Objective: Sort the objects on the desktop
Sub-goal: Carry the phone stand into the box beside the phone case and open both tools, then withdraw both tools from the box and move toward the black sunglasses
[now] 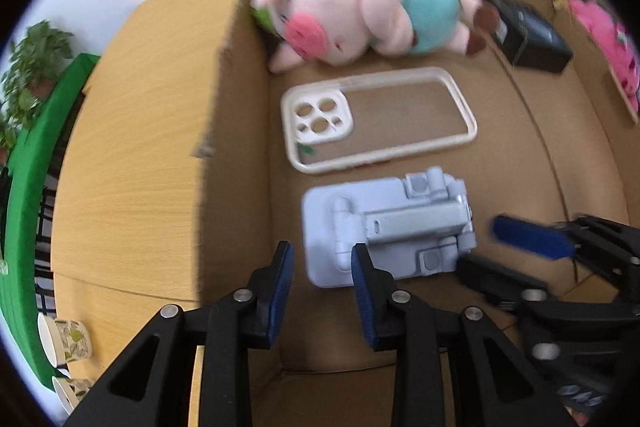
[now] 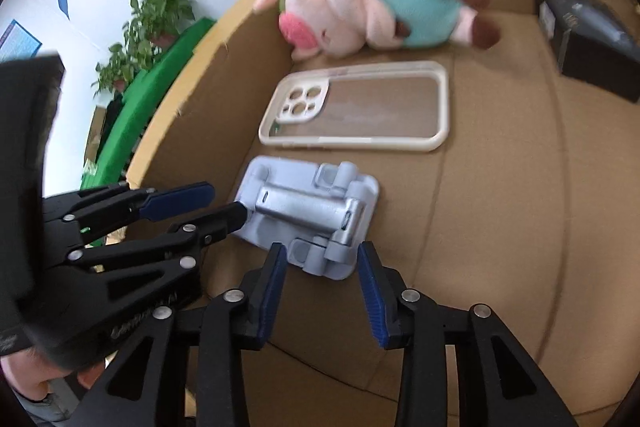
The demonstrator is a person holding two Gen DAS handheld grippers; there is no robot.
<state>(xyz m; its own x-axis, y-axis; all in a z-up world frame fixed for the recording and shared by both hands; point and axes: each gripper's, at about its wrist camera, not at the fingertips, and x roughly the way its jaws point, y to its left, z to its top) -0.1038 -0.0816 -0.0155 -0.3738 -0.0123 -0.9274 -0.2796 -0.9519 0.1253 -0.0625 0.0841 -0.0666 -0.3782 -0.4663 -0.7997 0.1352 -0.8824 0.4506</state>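
Folded blue phone stand [image 1: 386, 233] lies flat on the cardboard box [image 1: 240, 75] floor, just beside the clear phone case [image 1: 378, 119]; plush pig [image 1: 360, 11] beyond the case. Your left gripper [image 1: 322, 269] and right gripper [image 2: 322, 267] both hover by the stand, fingers apart, gripping nothing.

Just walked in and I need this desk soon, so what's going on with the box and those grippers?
A person is sorting desk items into a cardboard box using two handheld grippers. Inside lie a plush pig, a clear phone case, a folded grey-blue phone stand and a black box. Both the left gripper and right gripper are open and empty, poised at opposite ends of the phone stand.
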